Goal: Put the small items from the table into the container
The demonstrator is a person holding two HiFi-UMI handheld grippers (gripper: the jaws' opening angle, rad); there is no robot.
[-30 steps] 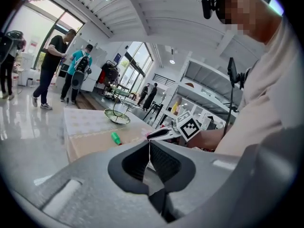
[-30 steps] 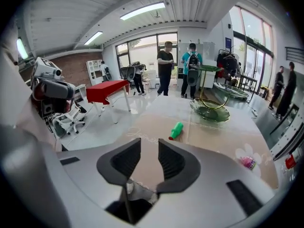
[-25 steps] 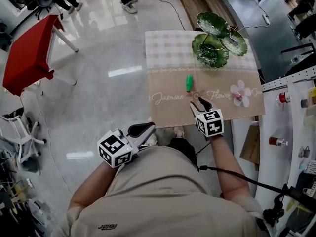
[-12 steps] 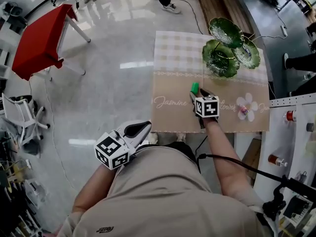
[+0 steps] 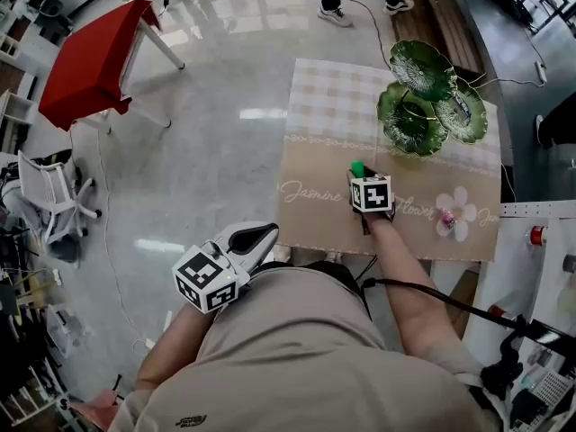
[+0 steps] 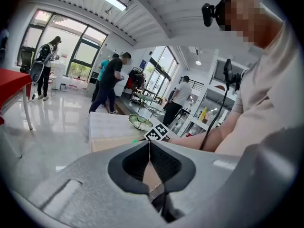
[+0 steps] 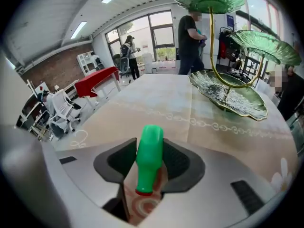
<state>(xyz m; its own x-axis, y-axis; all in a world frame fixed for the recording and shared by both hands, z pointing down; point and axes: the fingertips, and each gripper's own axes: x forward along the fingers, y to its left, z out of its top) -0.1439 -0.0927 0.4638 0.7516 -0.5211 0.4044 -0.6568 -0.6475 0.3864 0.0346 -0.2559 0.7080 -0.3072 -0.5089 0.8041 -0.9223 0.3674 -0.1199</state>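
In the head view, the right gripper (image 5: 360,179) is low over the patterned cloth of the counter (image 5: 315,106), with its marker cube on top. A small green bottle (image 5: 356,166) lies on the cloth right at its tips. Beyond this gripper and a little to its right stands the green dish stand (image 5: 423,106), its leaf-shaped plates on three levels, well apart from the bottle. A small pink thing (image 5: 445,216) lies on a flower print well off to this gripper's right. The left gripper (image 5: 265,234) is off the counter, close to the person's body and beside the counter's near edge. A red table (image 5: 90,61) stands far to its left on the glossy floor.

In the left gripper view, the left gripper (image 6: 149,146) has its jaws pressed together with nothing between them. The counter (image 6: 109,127) and the dish stand (image 6: 141,122) lie ahead of it.

In the right gripper view, the right gripper (image 7: 149,141) is spread, and its jaws are closing. The green bottle (image 7: 148,163) lies between them on the cloth, red cap nearest the gripper, with the pads just beside its sides. The dish stand (image 7: 232,96) rises ahead and to the right.
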